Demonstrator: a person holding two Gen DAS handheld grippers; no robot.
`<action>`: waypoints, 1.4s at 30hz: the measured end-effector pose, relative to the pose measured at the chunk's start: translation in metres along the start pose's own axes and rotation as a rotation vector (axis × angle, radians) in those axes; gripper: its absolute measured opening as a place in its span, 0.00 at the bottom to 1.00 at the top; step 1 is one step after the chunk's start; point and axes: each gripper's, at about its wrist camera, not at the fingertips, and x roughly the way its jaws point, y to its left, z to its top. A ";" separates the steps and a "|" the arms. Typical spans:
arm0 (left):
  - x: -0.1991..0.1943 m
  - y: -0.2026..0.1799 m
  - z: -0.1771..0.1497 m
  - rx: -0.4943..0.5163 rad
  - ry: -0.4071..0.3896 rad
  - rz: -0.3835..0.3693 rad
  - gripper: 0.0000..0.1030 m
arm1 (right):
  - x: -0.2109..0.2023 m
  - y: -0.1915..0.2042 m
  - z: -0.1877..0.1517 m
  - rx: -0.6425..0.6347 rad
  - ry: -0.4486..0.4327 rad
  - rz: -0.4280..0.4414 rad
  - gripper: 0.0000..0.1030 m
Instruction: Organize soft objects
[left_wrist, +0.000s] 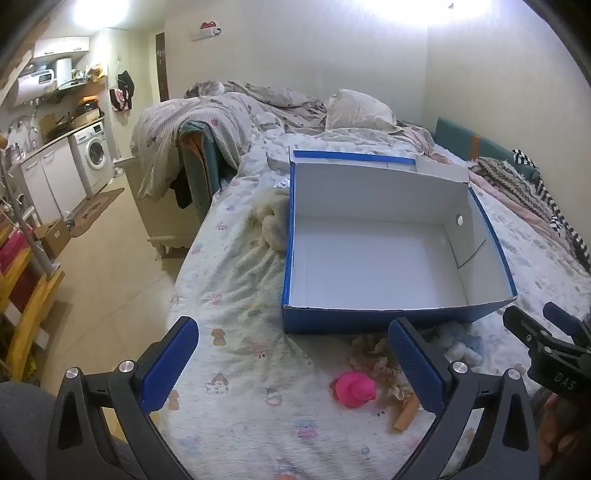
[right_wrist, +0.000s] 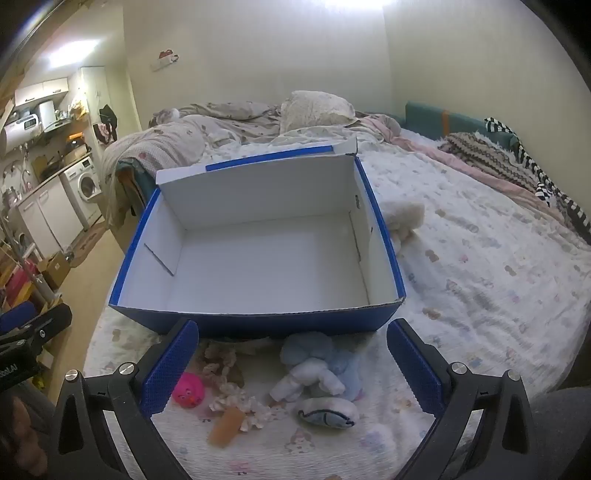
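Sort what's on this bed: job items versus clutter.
Job:
- empty blue cardboard box with white inside
- pink rubber duck
- pale blue plush toy
- white pouch with blue stripes
- frilly floral doll
- cream fluffy plush

Clutter:
- rumpled grey duvet
- striped knit blanket

Both wrist cams sit low at the near end of the bed (left_wrist: 236, 413), looking along it toward the far wall. Left cam's offset left, right cam's more centred and closer. Both share the box (left_wrist: 369, 321) (right_wrist: 258, 325) and toys.
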 end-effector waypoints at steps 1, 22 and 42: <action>0.000 0.000 0.000 0.001 -0.001 0.002 1.00 | 0.000 0.000 0.000 0.002 0.001 0.001 1.00; -0.003 -0.001 0.003 0.011 -0.011 0.010 1.00 | 0.001 0.002 -0.001 -0.001 0.000 0.001 1.00; -0.005 0.000 0.004 0.006 -0.016 0.014 1.00 | 0.001 0.002 -0.001 -0.003 0.001 0.002 1.00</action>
